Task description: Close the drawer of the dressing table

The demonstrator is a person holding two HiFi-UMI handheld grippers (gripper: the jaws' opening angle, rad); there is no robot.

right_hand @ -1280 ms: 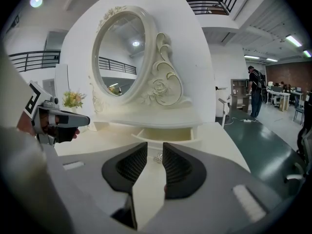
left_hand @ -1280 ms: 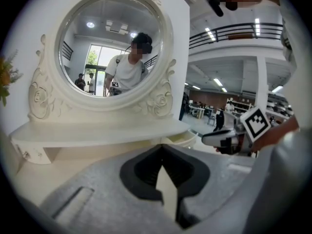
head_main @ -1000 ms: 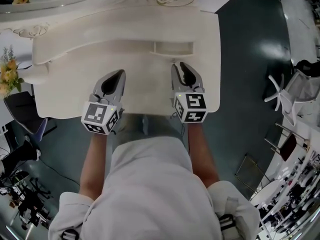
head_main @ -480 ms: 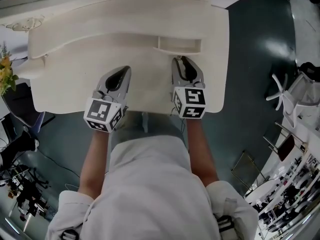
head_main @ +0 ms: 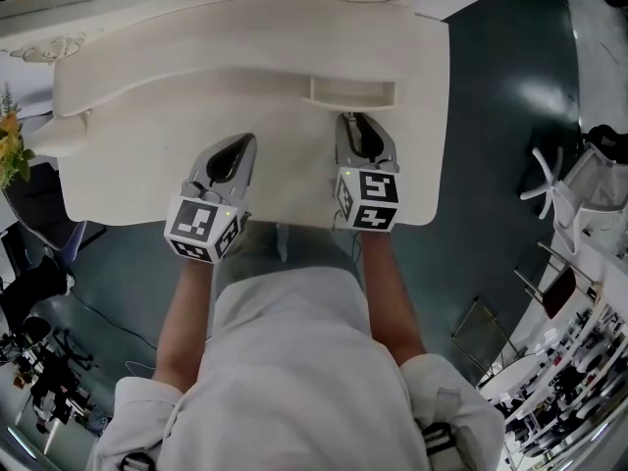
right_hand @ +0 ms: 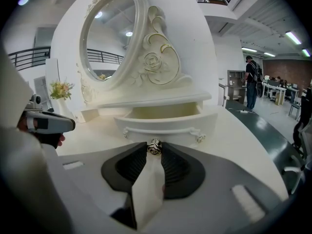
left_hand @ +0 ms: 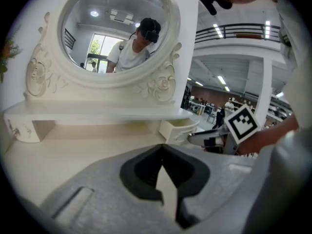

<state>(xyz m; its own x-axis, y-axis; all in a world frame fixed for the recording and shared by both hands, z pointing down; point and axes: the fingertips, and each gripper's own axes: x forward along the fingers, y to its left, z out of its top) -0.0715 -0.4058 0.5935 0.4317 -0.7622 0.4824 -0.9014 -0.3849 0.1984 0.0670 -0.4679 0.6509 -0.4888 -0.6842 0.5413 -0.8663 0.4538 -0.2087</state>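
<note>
The cream dressing table (head_main: 137, 165) carries a small drawer (head_main: 353, 91) under its right shelf, pulled out and open. In the right gripper view the drawer (right_hand: 165, 118) shows an empty inside and a small round knob (right_hand: 154, 146) on its front. My right gripper (head_main: 351, 119) is straight in front of the drawer, and its tips (right_hand: 154, 149) are shut on that knob. My left gripper (head_main: 237, 143) hovers over the bare tabletop left of the drawer, shut and empty. The left gripper view shows the drawer (left_hand: 178, 129) ahead and to the right.
An oval mirror (left_hand: 119, 28) in a carved frame rises at the table's back. Yellow flowers (head_main: 10, 155) stand off the table's left end. A white chair (head_main: 569, 180) is on the dark floor to the right. The table's front edge lies just under my hands.
The head view has shifted a little. Both grippers keep their places against the table, and the drawer stands out as far as before.
</note>
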